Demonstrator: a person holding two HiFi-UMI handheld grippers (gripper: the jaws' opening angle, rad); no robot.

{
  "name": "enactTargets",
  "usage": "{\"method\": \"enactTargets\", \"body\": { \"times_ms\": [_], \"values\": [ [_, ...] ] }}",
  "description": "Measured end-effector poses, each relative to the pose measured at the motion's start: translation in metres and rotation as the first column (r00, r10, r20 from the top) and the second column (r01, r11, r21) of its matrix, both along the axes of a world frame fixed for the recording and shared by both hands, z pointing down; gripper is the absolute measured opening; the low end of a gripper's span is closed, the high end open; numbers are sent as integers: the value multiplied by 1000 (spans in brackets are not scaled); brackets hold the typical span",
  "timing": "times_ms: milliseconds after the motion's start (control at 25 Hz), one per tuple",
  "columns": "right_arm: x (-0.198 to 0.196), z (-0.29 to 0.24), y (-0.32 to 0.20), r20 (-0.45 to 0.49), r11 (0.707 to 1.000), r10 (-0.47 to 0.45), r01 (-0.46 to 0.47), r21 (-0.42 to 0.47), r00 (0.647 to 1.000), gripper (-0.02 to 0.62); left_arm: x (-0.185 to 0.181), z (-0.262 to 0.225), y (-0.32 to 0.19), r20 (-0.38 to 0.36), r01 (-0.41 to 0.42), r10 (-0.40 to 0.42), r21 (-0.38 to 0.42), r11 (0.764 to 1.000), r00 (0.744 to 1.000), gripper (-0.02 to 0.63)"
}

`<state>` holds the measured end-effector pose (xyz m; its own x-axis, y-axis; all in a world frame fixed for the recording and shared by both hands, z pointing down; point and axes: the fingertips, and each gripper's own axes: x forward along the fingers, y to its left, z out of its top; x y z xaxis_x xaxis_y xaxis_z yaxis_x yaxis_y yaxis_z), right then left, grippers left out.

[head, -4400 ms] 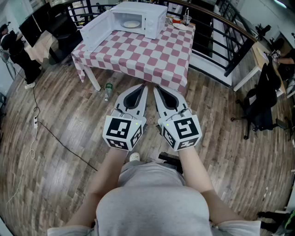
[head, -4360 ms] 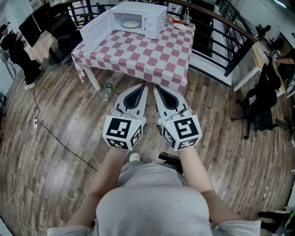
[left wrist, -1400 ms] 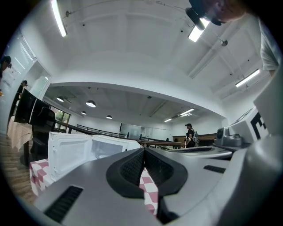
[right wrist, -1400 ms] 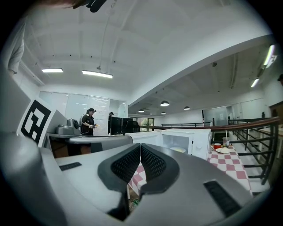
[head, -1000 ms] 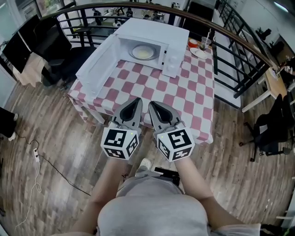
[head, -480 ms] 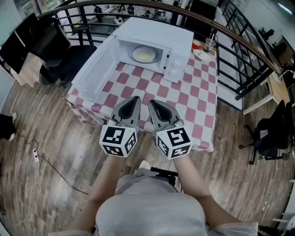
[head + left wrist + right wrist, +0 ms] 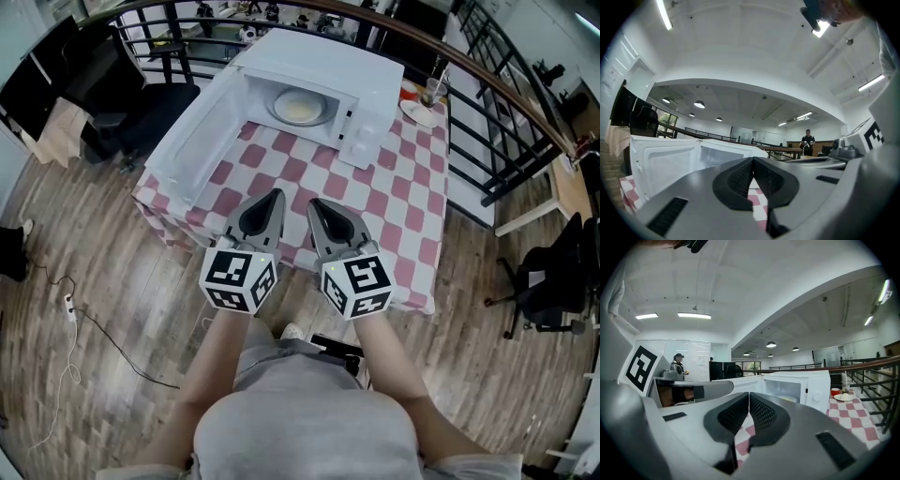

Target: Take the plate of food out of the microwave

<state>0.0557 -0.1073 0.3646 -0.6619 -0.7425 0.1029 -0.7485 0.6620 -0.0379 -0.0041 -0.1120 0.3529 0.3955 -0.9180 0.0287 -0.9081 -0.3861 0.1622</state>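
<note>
A white microwave [image 7: 361, 75] stands at the far side of the checked table [image 7: 403, 202], its door [image 7: 192, 141] swung wide open to the left. Inside the cavity lies a plate of pale food [image 7: 302, 108]; the same plate [image 7: 788, 399] shows in the right gripper view. My left gripper [image 7: 275, 194] and right gripper [image 7: 312, 202] hover side by side over the table's near edge, well short of the microwave. Both are shut, pads pressed together with nothing between them. In the left gripper view the left gripper [image 7: 753, 160] points at the open door [image 7: 661, 161].
A small plate [image 7: 422, 114] and a cup [image 7: 432, 91] sit at the table's far right corner beside the microwave. A black railing [image 7: 511, 94] runs behind the table. Office chairs [image 7: 548, 281] stand on the wooden floor at right, a cable [image 7: 103, 333] trails at left.
The person has walked up to the table: it and the microwave sit nearer and larger. Both grippers now reach over the table's near edge, still shut.
</note>
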Motion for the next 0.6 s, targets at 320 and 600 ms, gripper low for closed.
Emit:
{"method": "enactTargets", "body": {
  "times_ms": [320,600],
  "values": [
    [-6,1,-22,4,1000,29,-29,6,1000,28,-10,2,-24,6,-17,17,2,1000,1000,3],
    [-25,-1,-51,-4,998,63,-62,27,998,27,-22,4,-58,18,-73,73,-3,997,997,3]
  ]
}}
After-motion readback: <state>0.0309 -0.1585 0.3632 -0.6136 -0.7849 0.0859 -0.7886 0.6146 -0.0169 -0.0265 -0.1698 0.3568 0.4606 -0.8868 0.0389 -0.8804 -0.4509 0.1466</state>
